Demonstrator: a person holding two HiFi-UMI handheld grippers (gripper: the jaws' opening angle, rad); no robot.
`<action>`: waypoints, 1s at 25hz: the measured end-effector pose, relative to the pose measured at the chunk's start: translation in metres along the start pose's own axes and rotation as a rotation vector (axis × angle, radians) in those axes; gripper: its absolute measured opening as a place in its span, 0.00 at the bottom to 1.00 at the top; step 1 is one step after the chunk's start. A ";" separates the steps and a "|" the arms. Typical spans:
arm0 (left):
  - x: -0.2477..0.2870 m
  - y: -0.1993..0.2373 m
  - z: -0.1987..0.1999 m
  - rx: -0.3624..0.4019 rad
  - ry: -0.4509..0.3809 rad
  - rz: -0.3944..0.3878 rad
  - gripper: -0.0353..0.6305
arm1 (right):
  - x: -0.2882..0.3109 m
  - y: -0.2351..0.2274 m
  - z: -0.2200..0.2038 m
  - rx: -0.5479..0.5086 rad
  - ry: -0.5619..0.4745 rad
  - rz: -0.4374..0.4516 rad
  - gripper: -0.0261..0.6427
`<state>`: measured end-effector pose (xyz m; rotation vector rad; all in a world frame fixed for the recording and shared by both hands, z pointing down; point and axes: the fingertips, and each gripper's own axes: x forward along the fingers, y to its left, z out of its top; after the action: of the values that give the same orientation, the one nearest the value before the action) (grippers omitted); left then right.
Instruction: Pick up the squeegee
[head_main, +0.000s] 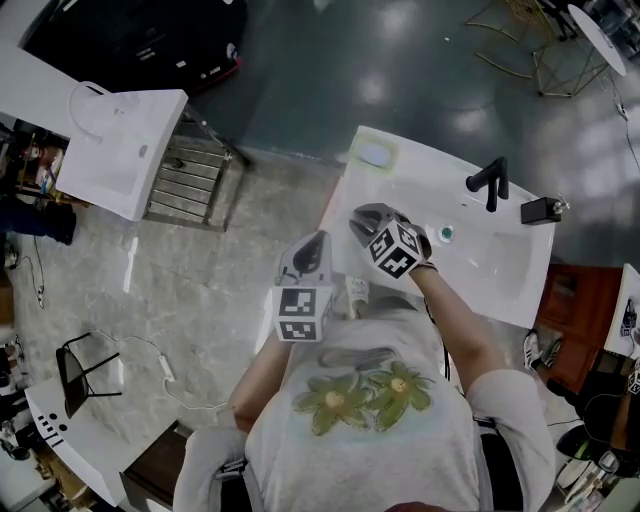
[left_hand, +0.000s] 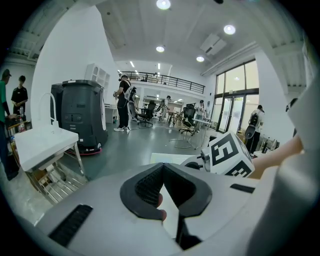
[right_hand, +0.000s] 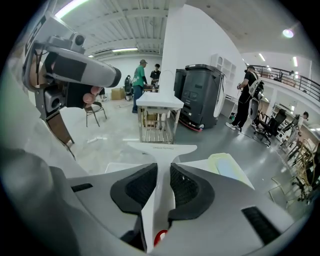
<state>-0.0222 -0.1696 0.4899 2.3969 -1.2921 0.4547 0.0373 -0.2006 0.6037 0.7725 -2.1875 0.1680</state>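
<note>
The squeegee (right_hand: 161, 150) is white with a wide flat blade at its far end. In the right gripper view its handle runs back between the two dark pads. My right gripper (right_hand: 162, 172) is shut on that handle and holds it above the corner of the white sink counter (right_hand: 200, 166). In the head view the right gripper (head_main: 365, 222) hangs over the counter's left part, and the squeegee cannot be made out there. My left gripper (head_main: 315, 248) is just left of the counter edge, over the floor. Its jaws (left_hand: 163, 167) meet at the tips with nothing between them.
The white sink (head_main: 500, 270) carries a black faucet (head_main: 490, 182), a black dispenser (head_main: 541, 210) and a pale green pad (head_main: 374, 153) at its far left corner. A second white basin (head_main: 120, 150) on a metal rack stands to the left. People stand in the background.
</note>
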 end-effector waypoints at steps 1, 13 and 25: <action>-0.001 0.000 0.000 0.000 -0.001 -0.003 0.07 | -0.002 0.001 0.000 0.007 -0.001 -0.004 0.17; -0.015 -0.007 -0.006 0.011 -0.006 -0.038 0.07 | -0.025 0.024 0.009 0.027 -0.033 -0.060 0.17; -0.037 -0.021 -0.022 0.031 0.003 -0.070 0.07 | -0.058 0.044 0.017 0.090 -0.084 -0.177 0.17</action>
<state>-0.0261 -0.1215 0.4891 2.4576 -1.2038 0.4612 0.0301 -0.1440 0.5562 1.0356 -2.1883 0.1473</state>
